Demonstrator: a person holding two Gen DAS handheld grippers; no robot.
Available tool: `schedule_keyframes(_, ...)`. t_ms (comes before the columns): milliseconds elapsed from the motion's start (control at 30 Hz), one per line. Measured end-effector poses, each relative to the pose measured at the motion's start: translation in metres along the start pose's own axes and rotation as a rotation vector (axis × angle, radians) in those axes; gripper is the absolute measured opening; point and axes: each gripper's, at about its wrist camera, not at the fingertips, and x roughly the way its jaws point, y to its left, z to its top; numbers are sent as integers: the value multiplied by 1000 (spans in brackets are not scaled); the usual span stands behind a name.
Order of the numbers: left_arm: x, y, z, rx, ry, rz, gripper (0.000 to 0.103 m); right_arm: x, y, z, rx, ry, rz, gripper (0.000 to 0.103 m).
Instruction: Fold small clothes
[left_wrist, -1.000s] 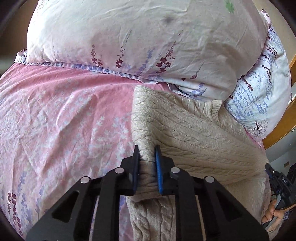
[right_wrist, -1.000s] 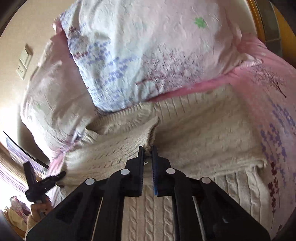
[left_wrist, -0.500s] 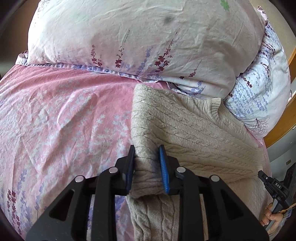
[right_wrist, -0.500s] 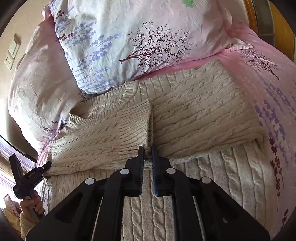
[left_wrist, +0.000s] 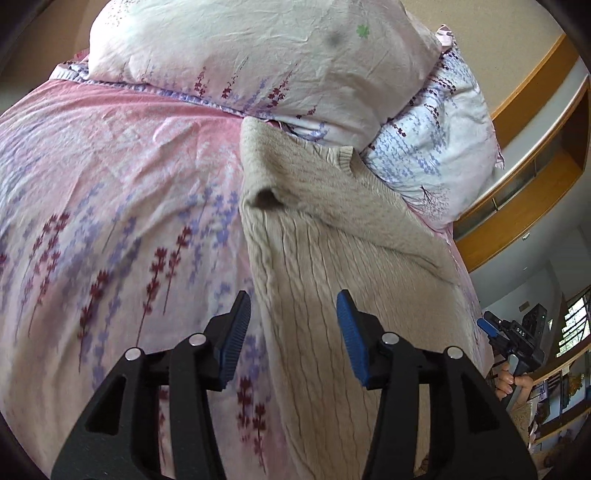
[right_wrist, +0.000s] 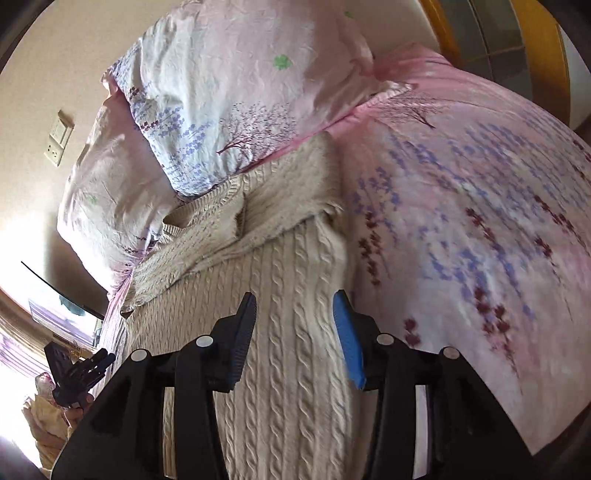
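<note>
A cream cable-knit sweater (left_wrist: 332, 266) lies on the pink floral bedspread (left_wrist: 110, 184), its sleeves folded across the chest near the collar. It also shows in the right wrist view (right_wrist: 280, 295). My left gripper (left_wrist: 291, 332) is open and empty, held above the sweater's left edge. My right gripper (right_wrist: 295, 328) is open and empty, held above the sweater's right edge. The right gripper shows in the left wrist view (left_wrist: 517, 339) in a hand; the left gripper shows in the right wrist view (right_wrist: 74, 373).
Two floral pillows (left_wrist: 277, 55) (left_wrist: 436, 147) lie at the head of the bed, touching the sweater's collar. A wooden headboard frame (left_wrist: 517, 206) runs along the right. A wall switch (right_wrist: 59, 140) is on the wall.
Both grippers have let go of the folded sleeves, opened wide, and pulled back down the sweater's body. The sleeves now lie folded across the chest.
</note>
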Motion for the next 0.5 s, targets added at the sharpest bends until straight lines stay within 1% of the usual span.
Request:
schedule_keyframes(133,-11,0,-28,-33,14,-28,48,-14,-17,-23,40,24,14,45)
schedule_keyframes(233,-14,-3,-42,-27,20,-22,47,-20,-22,-38,42,37,10,45)
schedule_keyframes(367,-15,-2,-57,-35,30,-26,47,-25,-27,-50,56,45,32,45)
schedule_keyframes(500,-20,-2,-66,-49,20,-44,47,-25,-26,-58,51,65,41,45)
